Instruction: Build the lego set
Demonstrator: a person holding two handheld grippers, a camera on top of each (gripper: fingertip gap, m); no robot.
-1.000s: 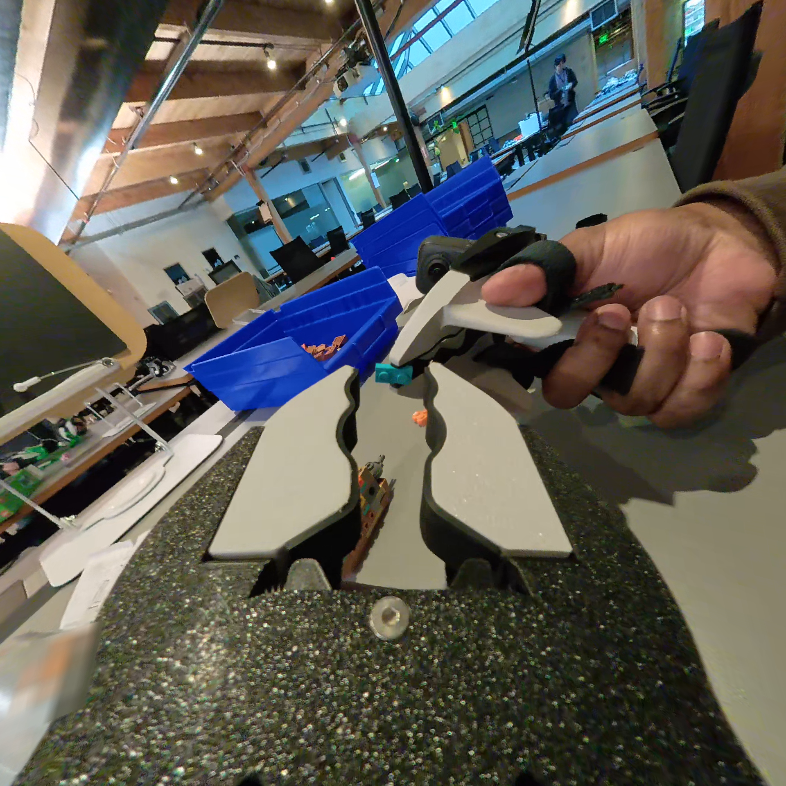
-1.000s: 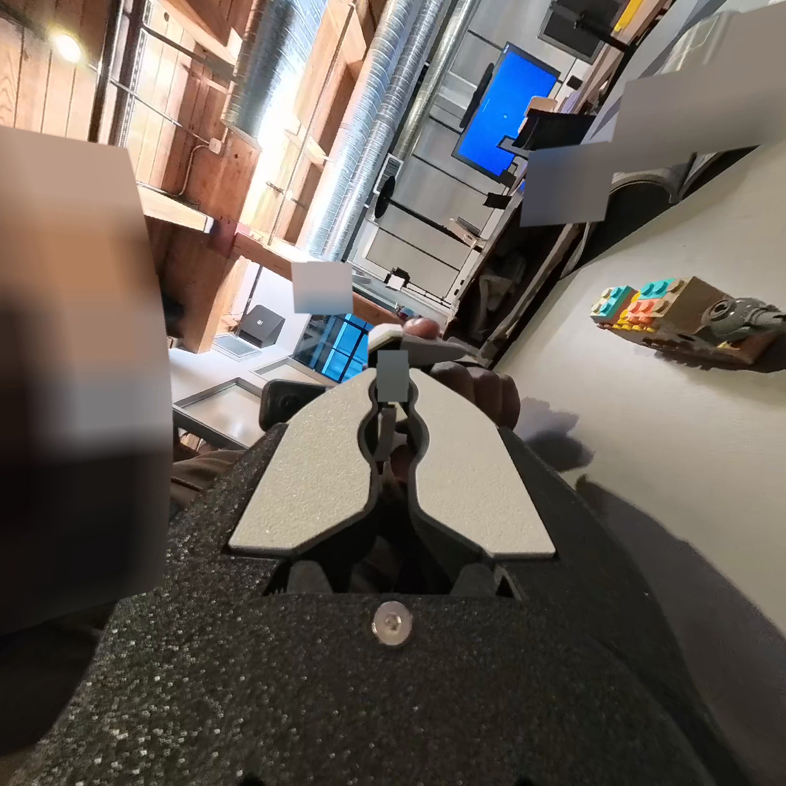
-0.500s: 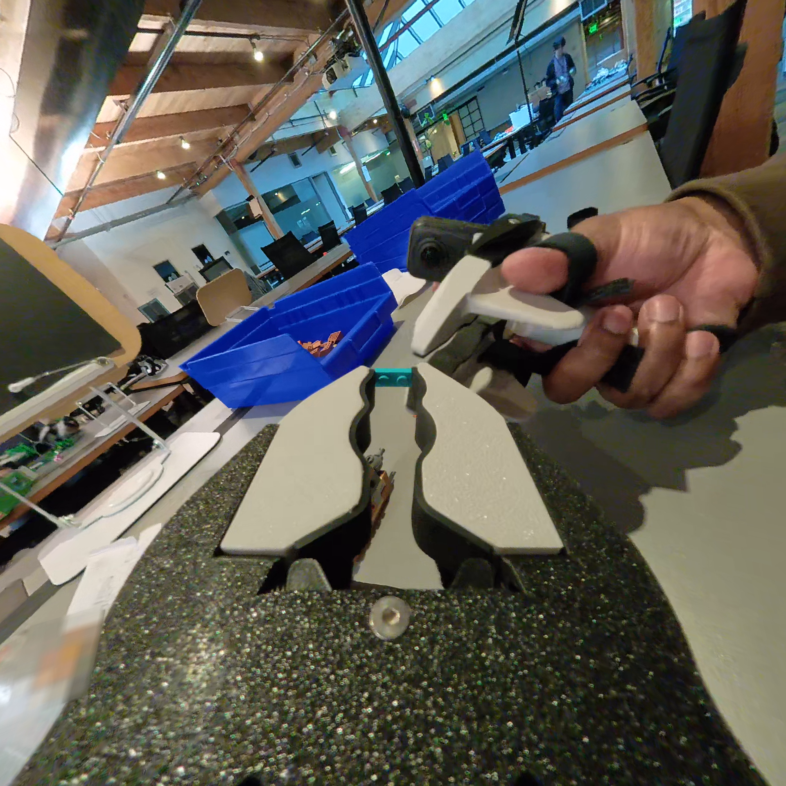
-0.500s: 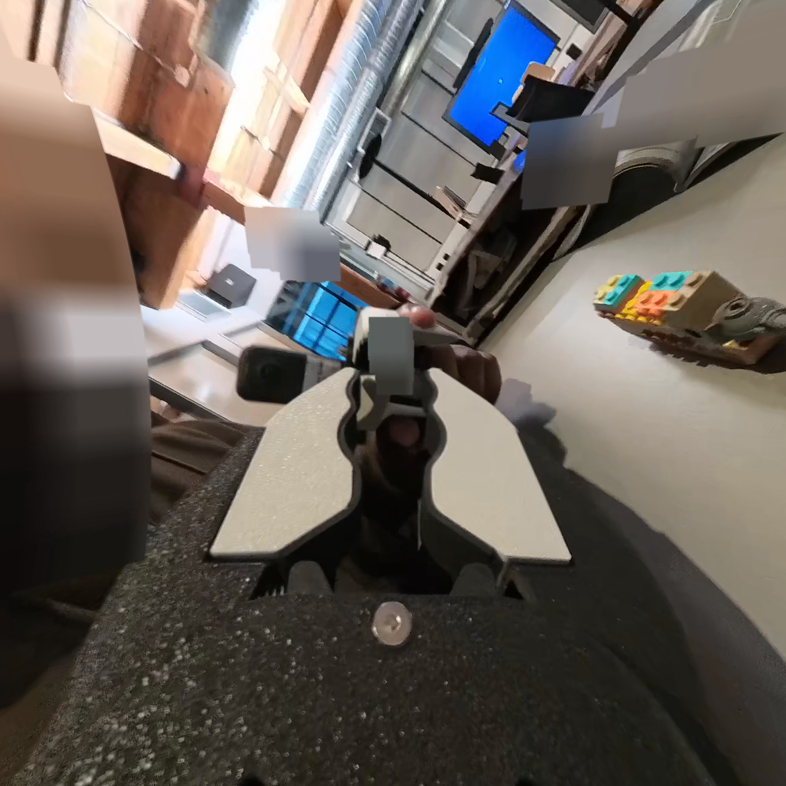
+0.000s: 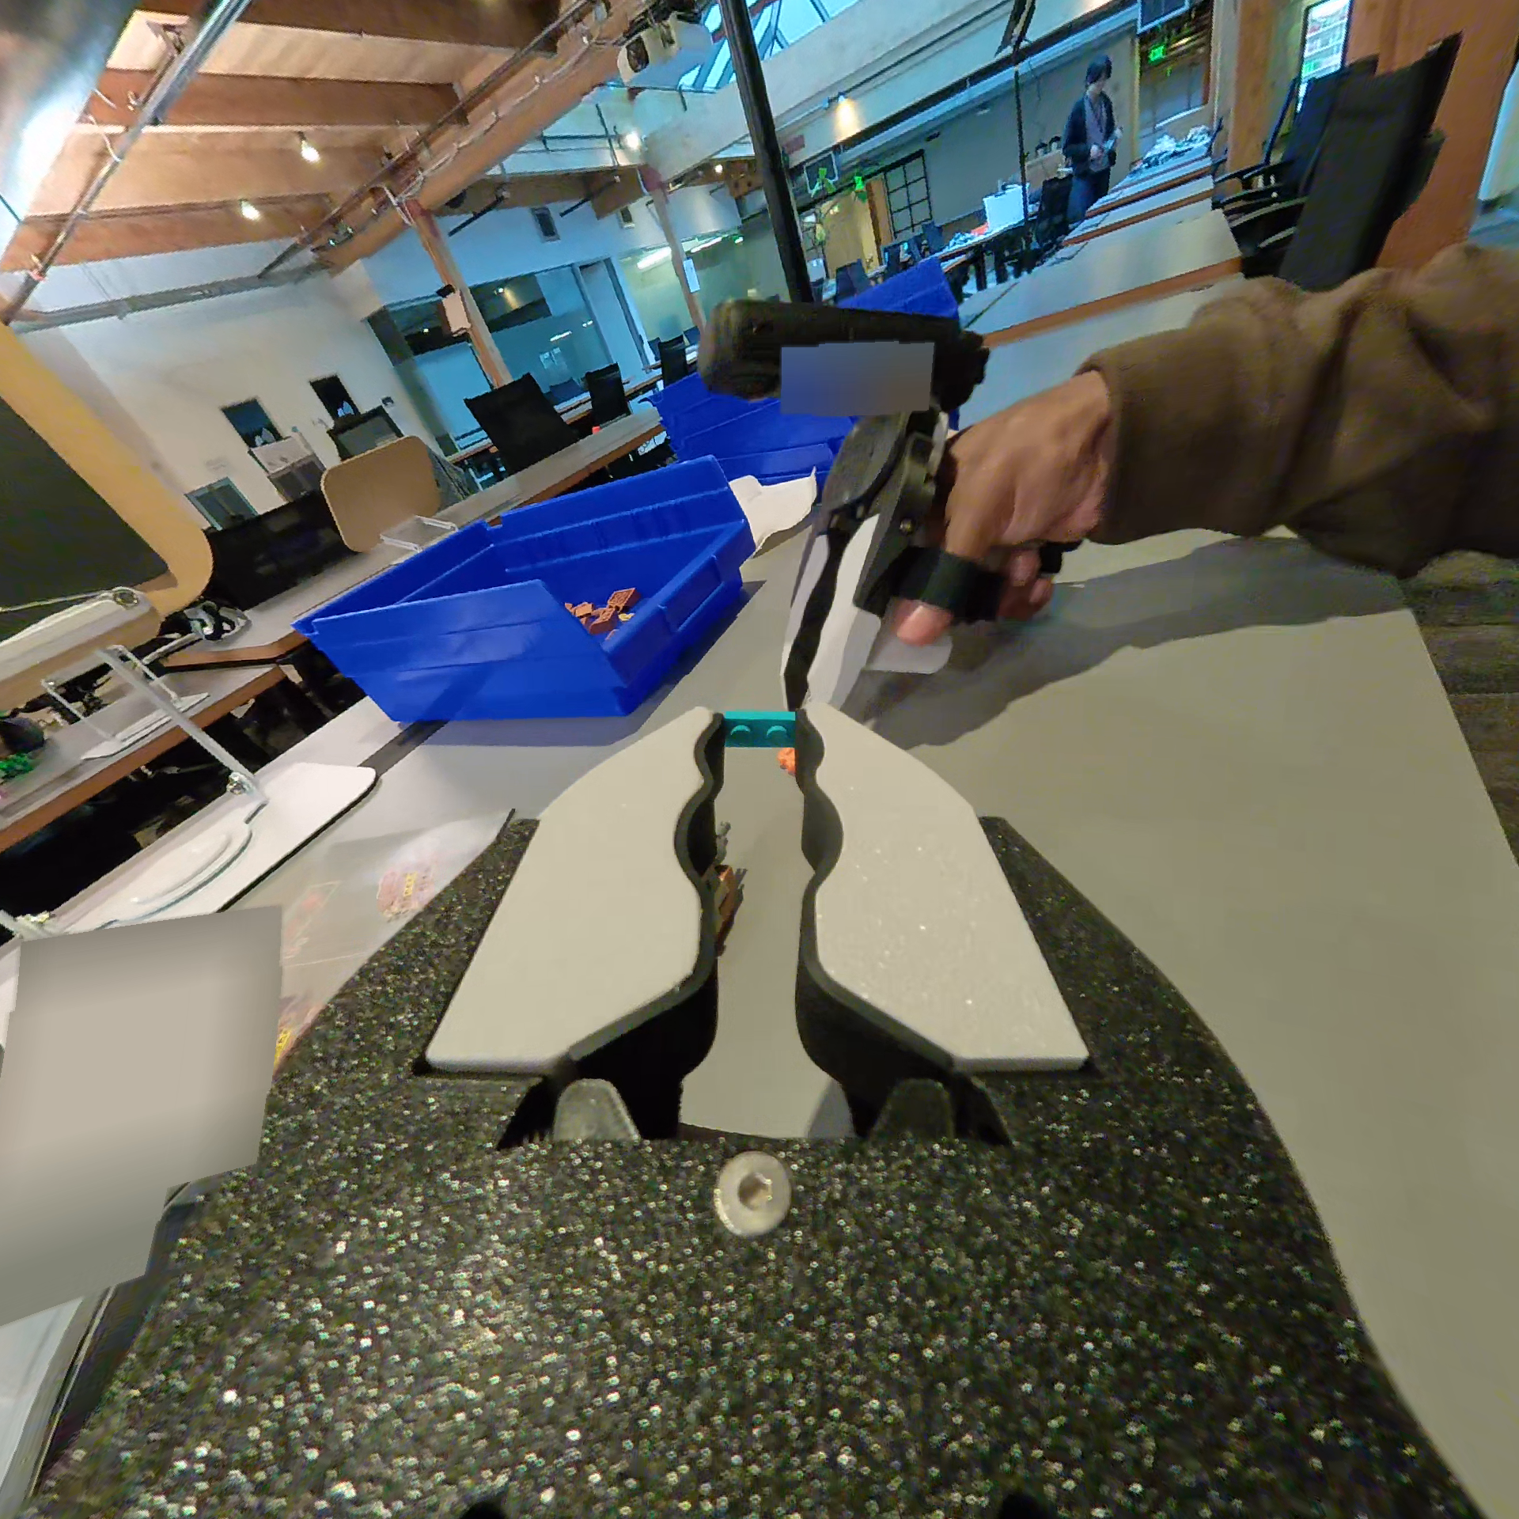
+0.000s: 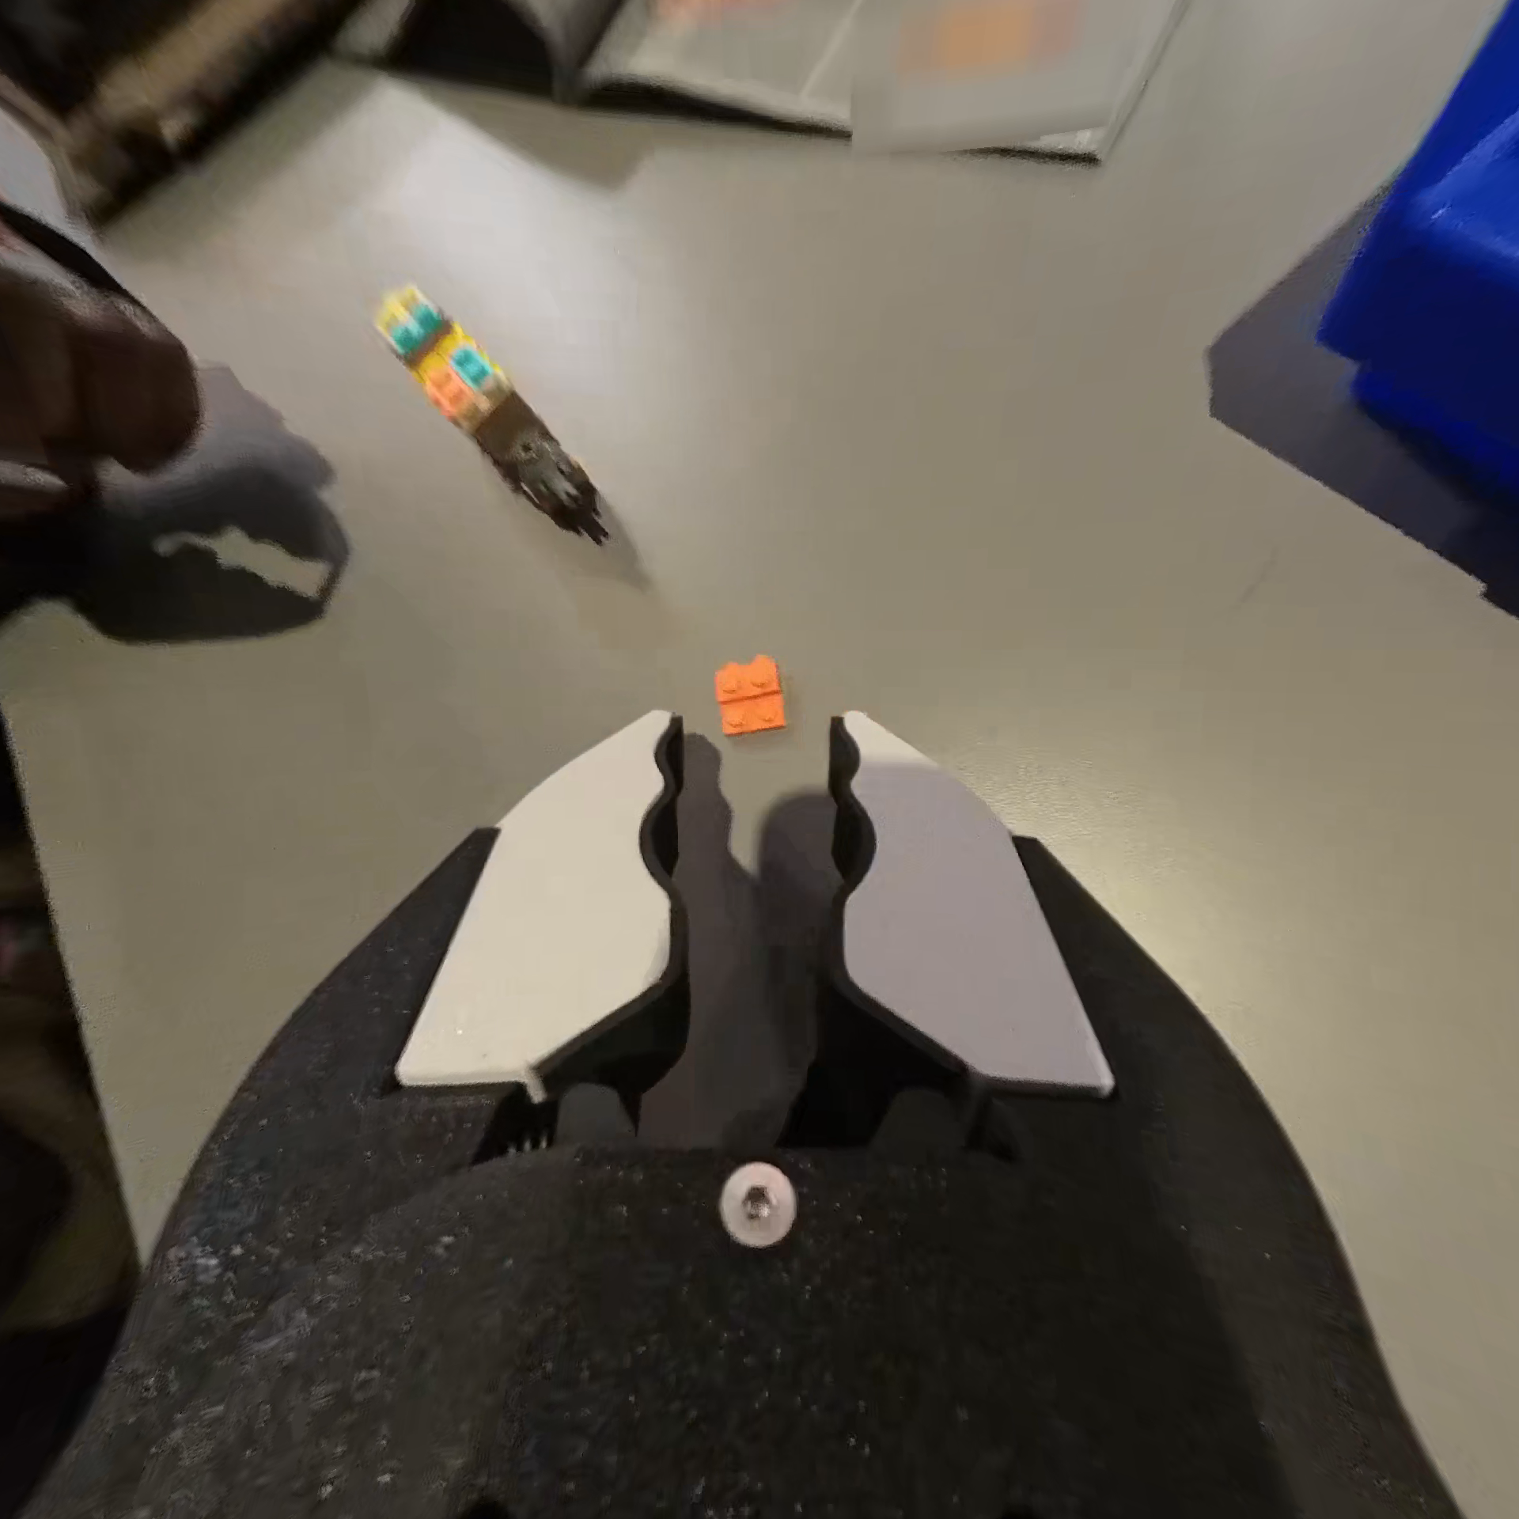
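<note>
My left gripper [image 5: 760,731] is shut on a small teal lego plate [image 5: 759,728], held by its two ends at the fingertips above the grey table [image 5: 1151,822]. My right gripper [image 6: 754,723] is open and empty, pointing down at the table just short of a small orange lego piece [image 6: 750,697]. The right gripper also shows in the left wrist view [image 5: 810,657], tips down beside the teal plate. The orange piece peeks out by the left gripper's right finger [image 5: 787,758]. A partly built lego model [image 6: 485,411] lies on the table to the left; a sliver of it shows between my left fingers [image 5: 723,896].
A blue bin [image 5: 526,625] with brown lego pieces [image 5: 604,612] stands at the back left; its corner shows in the right wrist view [image 6: 1438,271]. An open instruction booklet [image 6: 822,66] lies at the far table edge. A hand [image 5: 1019,501] holds the right gripper. The gap from one gripper's tips to the other's is roughly 15 centimeters.
The teal plate passed from the right gripper to the left: my left fingers closed on it, the right fingers opened, and the right gripper swung down toward the orange piece.
</note>
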